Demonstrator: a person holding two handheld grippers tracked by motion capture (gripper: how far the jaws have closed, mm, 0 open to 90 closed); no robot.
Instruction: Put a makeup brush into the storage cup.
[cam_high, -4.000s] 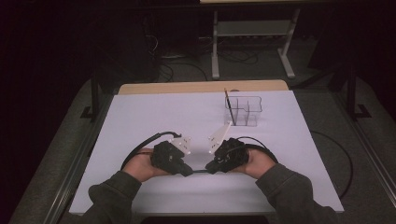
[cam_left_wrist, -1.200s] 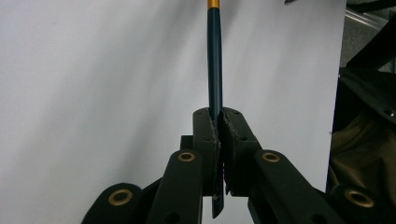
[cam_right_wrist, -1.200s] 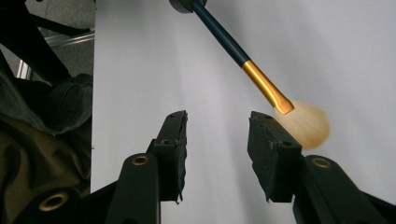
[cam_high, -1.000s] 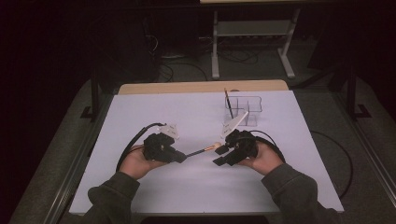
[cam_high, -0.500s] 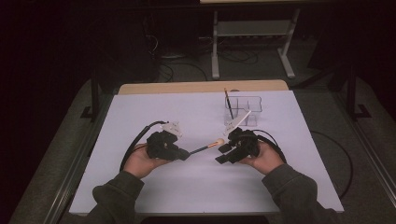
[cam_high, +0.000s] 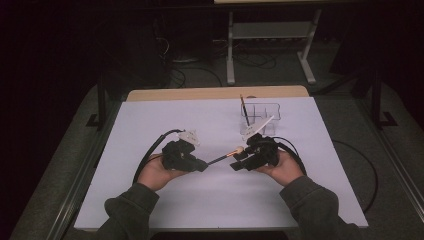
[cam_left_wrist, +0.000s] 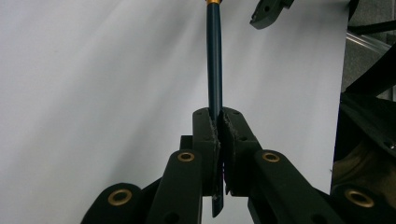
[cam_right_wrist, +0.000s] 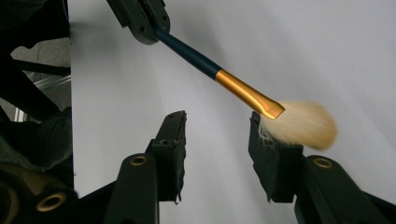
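Left gripper (cam_left_wrist: 218, 135) is clamping the dark-blue handle of a makeup brush with a gold ferrule and pale, fluffy bristles (cam_right_wrist: 243, 93); the jaws are pressing fully together on the stem, with a short stub of handle passing behind the pads. Gripping near the tail end is leaving most of the brush length free, probably so the head can be offered across to the other hand.

In the high view the brush (cam_high: 222, 158) is lying roughly level above the white table covering (cam_high: 150, 125), its head pointing toward 2 o'clock from the left gripper (cam_high: 186, 159), well short of the clear plastic compartment organiser (cam_high: 262, 116) standing at 1 o'clock near the far edge. A thin dark stick is already leaning upright in that organiser.

Right gripper (cam_right_wrist: 217, 140) is standing partly open, and its jaws have just been closing a little. The bristles are resting on top of its right-hand pad (cam_right_wrist: 273, 154), while the left-hand pad is apart from the brush; nothing is pinched yet. In the high view the right gripper (cam_high: 245, 159) is facing the brush head at 3 o'clock of the left one.

Judgement: a hand-over is being set up, with the organiser as the likely destination.
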